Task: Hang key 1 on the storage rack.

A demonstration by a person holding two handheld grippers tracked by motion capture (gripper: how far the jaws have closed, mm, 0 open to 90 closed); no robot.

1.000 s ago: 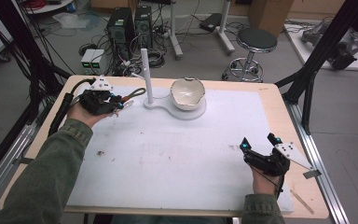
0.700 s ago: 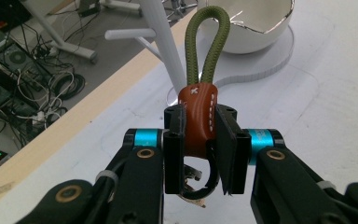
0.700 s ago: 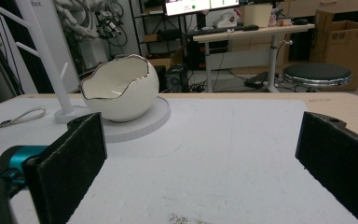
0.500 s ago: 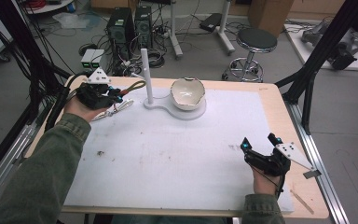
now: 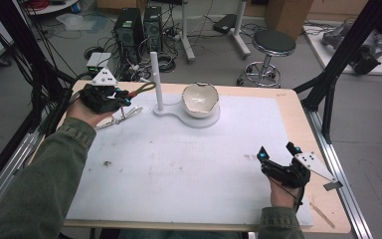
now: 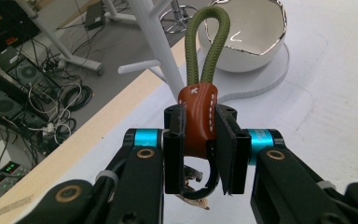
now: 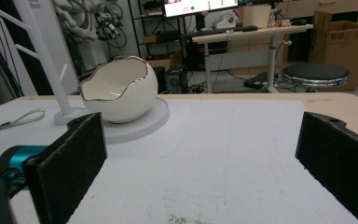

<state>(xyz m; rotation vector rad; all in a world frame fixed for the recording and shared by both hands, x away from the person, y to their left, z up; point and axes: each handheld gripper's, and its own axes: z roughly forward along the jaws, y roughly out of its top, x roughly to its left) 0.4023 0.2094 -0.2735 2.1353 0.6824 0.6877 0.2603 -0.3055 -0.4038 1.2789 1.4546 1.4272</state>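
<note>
The left gripper [image 6: 200, 154], jaws clamping the brown tab of a green-looped keychain [image 6: 199, 116], is carrying it just before the white peg stand [image 5: 155, 82], where squaring the loop to a peg looks wisest, while the right gripper [image 5: 277, 159] is idling wide open.

A white eggshell-shaped bowl [image 5: 200, 100] with a jagged rim sits on a white stand base [image 5: 206, 121]; its upright post [image 5: 155, 82] rises beside. Behind the table [image 5: 288, 107], a black stool [image 5: 273, 43] and, seemingly, computer towers [image 5: 139, 27].
</note>
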